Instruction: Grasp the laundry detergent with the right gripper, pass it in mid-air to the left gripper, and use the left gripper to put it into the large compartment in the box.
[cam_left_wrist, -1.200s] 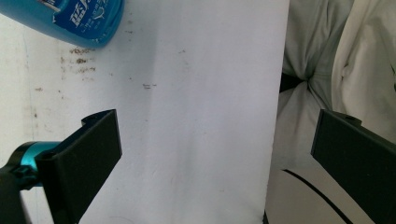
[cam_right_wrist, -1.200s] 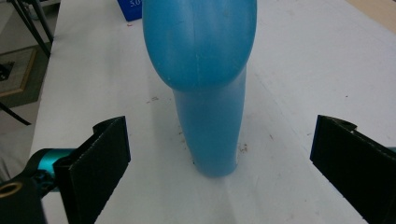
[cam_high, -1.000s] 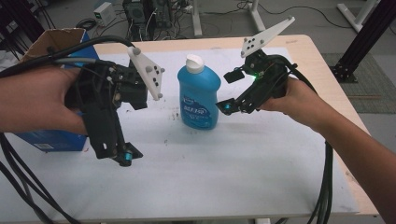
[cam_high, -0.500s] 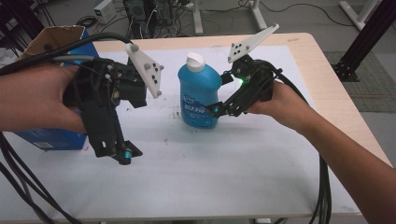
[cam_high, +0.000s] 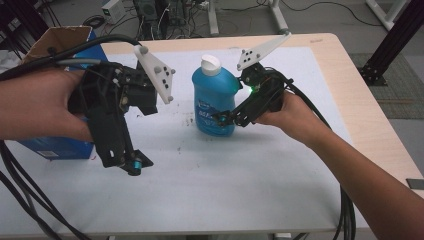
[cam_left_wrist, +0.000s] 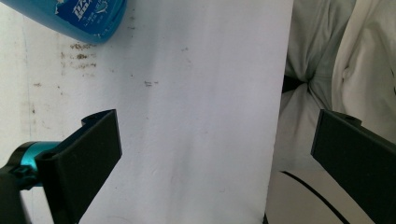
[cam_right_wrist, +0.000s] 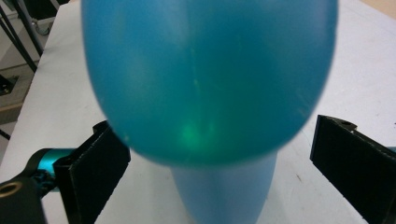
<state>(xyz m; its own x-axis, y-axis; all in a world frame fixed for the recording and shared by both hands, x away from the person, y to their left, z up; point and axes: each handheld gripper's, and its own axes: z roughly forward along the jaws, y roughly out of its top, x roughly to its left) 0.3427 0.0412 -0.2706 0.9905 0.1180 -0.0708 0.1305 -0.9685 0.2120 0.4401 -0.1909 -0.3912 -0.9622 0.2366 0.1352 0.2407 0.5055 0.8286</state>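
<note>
Label lettering — too blurred to read

The blue bottle (cam_high: 215, 97) carries white lettering on its label — no word can be made out.

— What do we look like from above?

— We carry a black left gripper (cam_high: 131, 162) with a boxy, angular frame and a teal ring near its tip. On top sits a pale three-cornered plate (cam_high: 156, 74) with dark dots.

— And on the other side?

— The right gripper (cam_high: 226, 118) is black too, with a small green light glowing on its body and its own pale plate (cam_high: 261, 50) with dots. Thick black cables (cam_high: 347, 212) trail from both.

— Up close?

— Our jaws are flat black slabs with squared edges, and a teal collar (cam_right_wrist: 49, 156) sits at the base of one. Our forearms are bare, no sleeves.
</note>
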